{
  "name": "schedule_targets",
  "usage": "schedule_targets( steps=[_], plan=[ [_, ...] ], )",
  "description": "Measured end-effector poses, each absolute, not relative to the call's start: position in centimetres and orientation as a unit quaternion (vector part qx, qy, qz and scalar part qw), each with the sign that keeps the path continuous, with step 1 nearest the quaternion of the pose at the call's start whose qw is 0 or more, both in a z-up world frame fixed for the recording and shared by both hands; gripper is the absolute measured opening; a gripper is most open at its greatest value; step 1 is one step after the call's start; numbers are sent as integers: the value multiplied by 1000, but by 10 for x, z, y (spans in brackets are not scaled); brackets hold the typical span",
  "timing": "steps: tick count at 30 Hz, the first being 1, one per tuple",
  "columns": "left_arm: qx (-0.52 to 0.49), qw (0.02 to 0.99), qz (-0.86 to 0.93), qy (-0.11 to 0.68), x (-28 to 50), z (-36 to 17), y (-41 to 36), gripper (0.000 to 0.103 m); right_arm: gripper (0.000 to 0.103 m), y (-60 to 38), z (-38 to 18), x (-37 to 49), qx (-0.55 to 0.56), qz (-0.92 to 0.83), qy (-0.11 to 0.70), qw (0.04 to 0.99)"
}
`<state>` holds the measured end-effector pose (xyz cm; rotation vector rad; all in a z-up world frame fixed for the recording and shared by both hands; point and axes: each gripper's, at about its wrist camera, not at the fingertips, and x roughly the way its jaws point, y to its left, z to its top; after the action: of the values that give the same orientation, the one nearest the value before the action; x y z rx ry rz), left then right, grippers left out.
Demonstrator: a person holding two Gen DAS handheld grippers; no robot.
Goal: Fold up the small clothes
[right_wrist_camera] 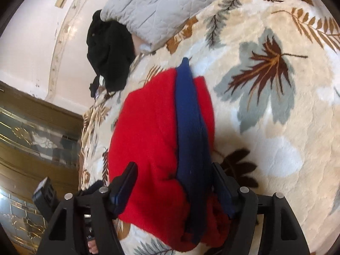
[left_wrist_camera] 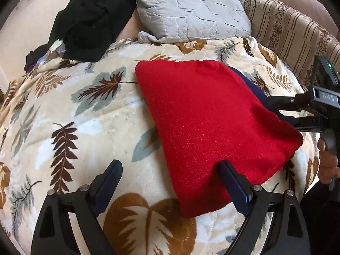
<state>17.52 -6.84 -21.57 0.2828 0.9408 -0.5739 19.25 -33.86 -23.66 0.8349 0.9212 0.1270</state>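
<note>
A: Red garment (left_wrist_camera: pixel 208 127) is seen folded at centre frame in the left wrist view, laid on the leaf-patterned blanket (left_wrist_camera: pixel 85 116); a navy band (right_wrist_camera: pixel 191 131) is shown along its edge in the right wrist view.

B: How are the tools set?

A: The left gripper (left_wrist_camera: pixel 170 180) is spread wide with nothing held, one finger lying over the red edge at lower right. The right gripper (right_wrist_camera: pixel 174 182) is parted around the garment's near end, both layers between its fingers; no pinch is made out.

B: And the step?

A: A further fold is judged likely. Both layers should be caught together, and the fabric lifted low so the fold is not undone.
</note>
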Motion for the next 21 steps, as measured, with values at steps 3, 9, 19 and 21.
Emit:
schedule_targets(
  steps=[3,9,19,21],
  plan=[
    [139,843,-272,443,175,-217,-70,92,73,-325,-245,198,369,73,457,806],
    [150,848,-267,432,175,-215,-73,92,54,-305,-214,189,294,75,401,864],
    [141,846,-269,438,179,-215,-74,92,72,-331,-212,192,335,33,393,856],
    [134,845,-268,442,183,-215,-73,92,79,-341,-206,197,344,22,379,859]
  ],
)
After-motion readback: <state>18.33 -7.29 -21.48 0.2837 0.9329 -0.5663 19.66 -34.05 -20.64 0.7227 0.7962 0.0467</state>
